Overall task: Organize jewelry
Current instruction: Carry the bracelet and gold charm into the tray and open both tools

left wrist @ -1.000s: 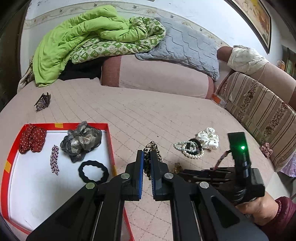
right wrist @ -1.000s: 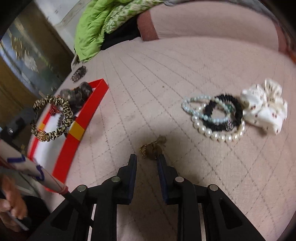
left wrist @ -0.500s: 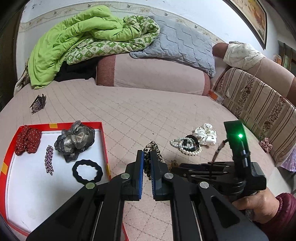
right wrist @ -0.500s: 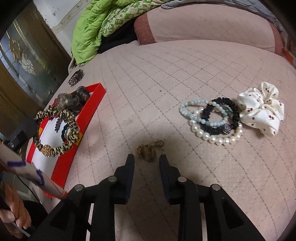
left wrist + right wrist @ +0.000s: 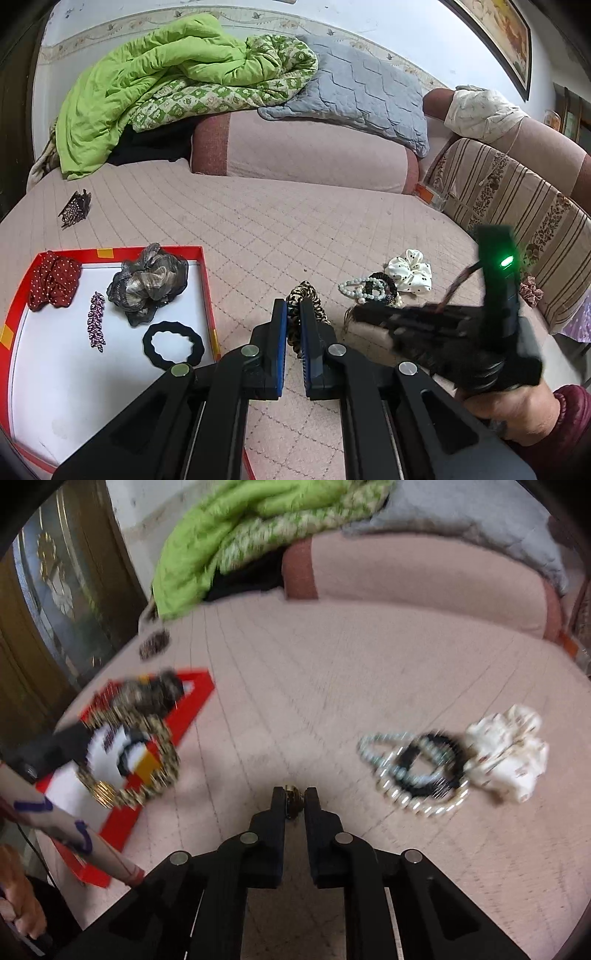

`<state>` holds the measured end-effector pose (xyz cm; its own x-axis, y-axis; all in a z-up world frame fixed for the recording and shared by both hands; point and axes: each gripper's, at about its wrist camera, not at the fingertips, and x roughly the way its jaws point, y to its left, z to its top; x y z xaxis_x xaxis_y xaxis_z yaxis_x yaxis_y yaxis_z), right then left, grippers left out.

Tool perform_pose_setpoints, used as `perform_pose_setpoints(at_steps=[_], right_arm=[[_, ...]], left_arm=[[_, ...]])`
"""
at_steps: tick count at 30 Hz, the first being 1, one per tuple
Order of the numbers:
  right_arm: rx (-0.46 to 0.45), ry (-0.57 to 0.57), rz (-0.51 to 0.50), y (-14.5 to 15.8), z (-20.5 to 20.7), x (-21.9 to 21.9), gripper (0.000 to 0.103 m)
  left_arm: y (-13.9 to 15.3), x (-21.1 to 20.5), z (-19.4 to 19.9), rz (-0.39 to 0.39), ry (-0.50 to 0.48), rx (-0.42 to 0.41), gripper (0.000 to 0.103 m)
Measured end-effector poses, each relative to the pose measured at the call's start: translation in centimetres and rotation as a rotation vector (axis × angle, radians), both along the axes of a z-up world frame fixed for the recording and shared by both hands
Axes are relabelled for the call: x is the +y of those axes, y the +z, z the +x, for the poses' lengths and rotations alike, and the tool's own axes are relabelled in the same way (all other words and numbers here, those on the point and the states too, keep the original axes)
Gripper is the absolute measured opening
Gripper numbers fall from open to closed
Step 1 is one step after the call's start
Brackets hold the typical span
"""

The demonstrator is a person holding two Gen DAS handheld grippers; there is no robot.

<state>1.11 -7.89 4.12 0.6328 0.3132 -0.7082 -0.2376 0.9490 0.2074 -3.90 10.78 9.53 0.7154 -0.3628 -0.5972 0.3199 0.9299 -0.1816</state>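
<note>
Between the left gripper's (image 5: pixel 291 314) fingers: one leopard-print bracelet (image 5: pixel 303 295), clamped at its near arc, the loop hanging free beyond the tips; in the right view it hangs over the near corner of the tray (image 5: pixel 207 295), gold clasp lowest; between the right gripper's (image 5: pixel 294 800) fingers: one small gold piece (image 5: pixel 293 802), pinched right at the tips, jaws nearly closed on it

Risks, as judged: gold piece held by very little, so a jolt or a slight easing of the grip could drop it onto the quilted cover, where it may roll or lie hard to find; right view blurred, which suggests fast motion and raises that chance; bracelet loop swings loose, so it could catch the tray rim on lowering, or land on the black ring (image 5: pixel 173 344) and tangle; the two grippers are near each other, so their paths could cross over the tray

Count, left of the left fingers, in the tray: 1 red dotted scrunchie (image 5: pixel 54 279); 1 grey scrunchie (image 5: pixel 147 282); 1 beaded clip (image 5: pixel 96 322); 1 black ring; beyond the tray, on the bed: 1 dark clip (image 5: pixel 75 213)

Right of the fingers, on the bed: 1 white scrunchie (image 5: pixel 410 270); touching it, 1 heap of bead bracelets (image 5: pixel 365 290), seemingly one pale green, one pearl, one black, overlapped so the count is unsure; far right, 1 small scrunchie (image 5: pixel 531 294)
</note>
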Motion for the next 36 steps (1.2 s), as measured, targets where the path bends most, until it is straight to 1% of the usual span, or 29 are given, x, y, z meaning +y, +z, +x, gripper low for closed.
perform_pose_setpoints(at_steps=[3, 6, 15, 21, 25, 31, 36], right_arm=[[-0.06, -0.019, 0.071, 1.4, -0.6, -1.1, 0.011], [-0.096, -0.024, 0.105, 2.2, -1.0, -1.3, 0.011], [-0.135, -0.023, 0.148, 3.4, -1.7, -1.3, 0.011], [-0.138, -0.028, 0.167, 3.7, -2.4, -1.1, 0.011], [-0.134, -0.013, 0.176, 3.9, -3.3, 0.3, 0.011], [-0.13, 0.038, 0.185, 4.5, -4.4, 3.5, 0.011], [-0.12, 0.109, 0.19, 5.0, -4.7, 7.4, 0.011]], left_arm=[[0.0, 0.1, 0.1, -0.001, 0.007, 0.0, 0.007], [0.0, 0.1, 0.0, 0.004, 0.014, -0.003, 0.007], [0.2, 0.4, -0.1, -0.001, 0.021, -0.007, 0.007], [0.7, 1.4, -0.6, -0.015, 0.034, -0.019, 0.007], [1.2, 2.9, -1.2, -0.031, 0.054, -0.031, 0.007], [1.9, 6.8, -2.1, -0.061, 0.104, -0.053, 0.007], [2.4, 11.5, -2.5, -0.066, 0.201, -0.075, 0.007]])
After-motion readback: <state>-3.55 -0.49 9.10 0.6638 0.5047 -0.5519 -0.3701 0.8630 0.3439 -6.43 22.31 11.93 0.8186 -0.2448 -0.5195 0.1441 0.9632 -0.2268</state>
